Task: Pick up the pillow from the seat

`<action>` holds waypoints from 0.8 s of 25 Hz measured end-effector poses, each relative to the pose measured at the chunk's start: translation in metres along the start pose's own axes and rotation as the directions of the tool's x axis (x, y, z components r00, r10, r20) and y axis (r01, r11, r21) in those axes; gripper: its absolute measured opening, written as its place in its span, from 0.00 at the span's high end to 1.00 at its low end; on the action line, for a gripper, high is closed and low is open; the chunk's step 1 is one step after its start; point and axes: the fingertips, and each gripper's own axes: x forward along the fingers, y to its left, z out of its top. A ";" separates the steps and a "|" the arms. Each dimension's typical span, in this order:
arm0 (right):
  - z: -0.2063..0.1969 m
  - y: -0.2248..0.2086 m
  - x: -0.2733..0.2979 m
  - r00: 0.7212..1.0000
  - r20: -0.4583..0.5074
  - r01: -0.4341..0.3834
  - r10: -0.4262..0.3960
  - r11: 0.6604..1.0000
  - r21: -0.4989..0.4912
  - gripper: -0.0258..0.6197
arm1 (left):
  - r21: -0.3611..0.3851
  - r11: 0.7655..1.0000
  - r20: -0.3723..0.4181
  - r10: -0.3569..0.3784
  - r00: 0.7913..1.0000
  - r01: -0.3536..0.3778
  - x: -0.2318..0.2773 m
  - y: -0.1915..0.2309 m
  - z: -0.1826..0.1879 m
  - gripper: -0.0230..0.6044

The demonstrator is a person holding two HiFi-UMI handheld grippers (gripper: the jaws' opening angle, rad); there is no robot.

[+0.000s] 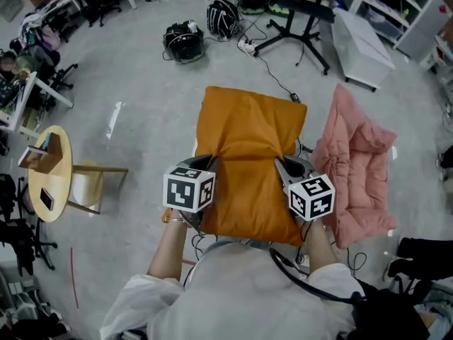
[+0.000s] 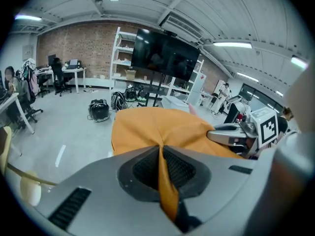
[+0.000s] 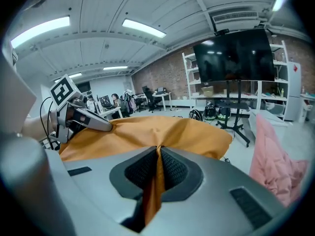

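You have the orange fabric pillow (image 1: pixel 248 154) pinched at two places along its near half. The left gripper (image 1: pixel 209 163) is closed on a fold at its left side and the right gripper (image 1: pixel 281 164) on a fold at its right. In each gripper view the ribbed pads meet with only a thin pleat of orange cloth squeezed between them, and the loose end hangs out towards the camera. Gripping it on both sides makes sense. The pillow is soft and wide, so a hold at one point would probably let it droop and twist, whereas two spread the load and stretch the cover level between your hands.

The pillow lies spread out in front of you, its far edge pointing away. It hides the seat, so you cannot tell from here whether it has cleared it.

Just to the right a pink quilted cushion (image 1: pixel 357 165) is slumped, close to the pillow's edge. Watch that it does not snag as you raise the pillow.

Below is a bare grey concrete floor (image 1: pixel 141 83) with cables trailing across it. The room is an open workshop with a round pale wooden table (image 1: pixel 51 167) to your left, a black wheeled screen stand (image 1: pixel 297 27) ahead and white shelving along a brick wall.
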 end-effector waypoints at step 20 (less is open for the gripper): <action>0.008 0.004 -0.001 0.999 0.027 0.025 -0.024 0.999 -0.032 0.91 | 0.009 1.000 0.028 0.004 1.000 -0.004 -0.007 0.003 0.006 0.92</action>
